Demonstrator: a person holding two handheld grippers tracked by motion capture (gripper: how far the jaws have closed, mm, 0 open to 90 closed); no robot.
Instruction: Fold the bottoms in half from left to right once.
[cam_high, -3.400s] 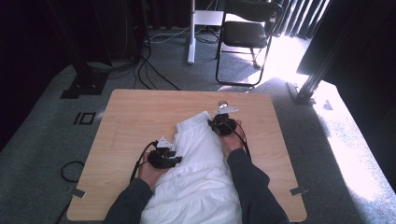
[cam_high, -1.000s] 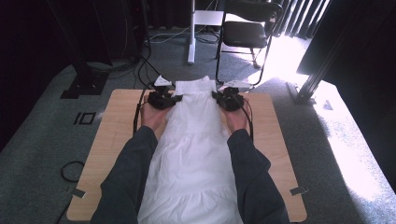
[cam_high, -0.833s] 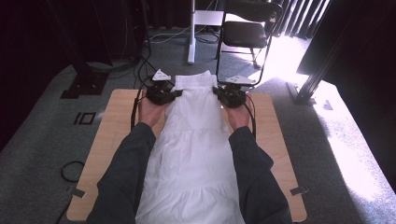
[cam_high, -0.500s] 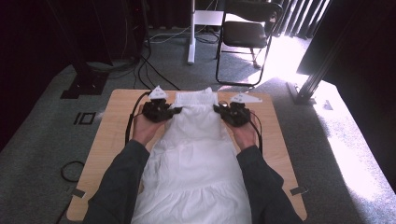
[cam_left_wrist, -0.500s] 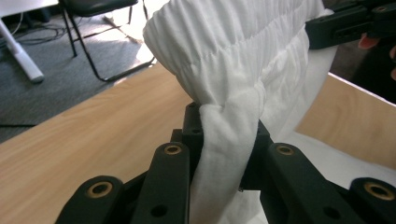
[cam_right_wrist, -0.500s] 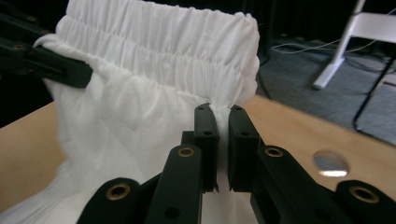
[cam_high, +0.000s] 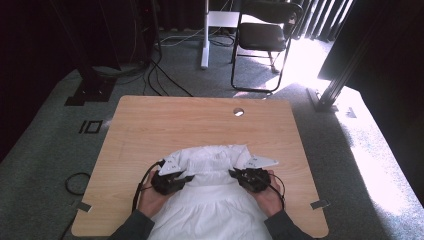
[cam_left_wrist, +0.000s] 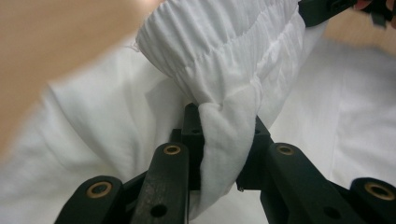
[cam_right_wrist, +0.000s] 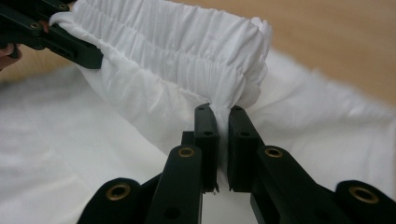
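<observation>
- Two claws, both mine: left claw (cam_high: 186, 178) and right claw (cam_high: 235, 173) each clamped tight on the elastic band (cam_right_wrist: 187, 42) of the white garment (cam_high: 212, 210).
- Garment lies on the table (cam_high: 150, 125), near edge (band folded toward me).
- Step, as judged: folding. Next: lay band flat, then release.
</observation>
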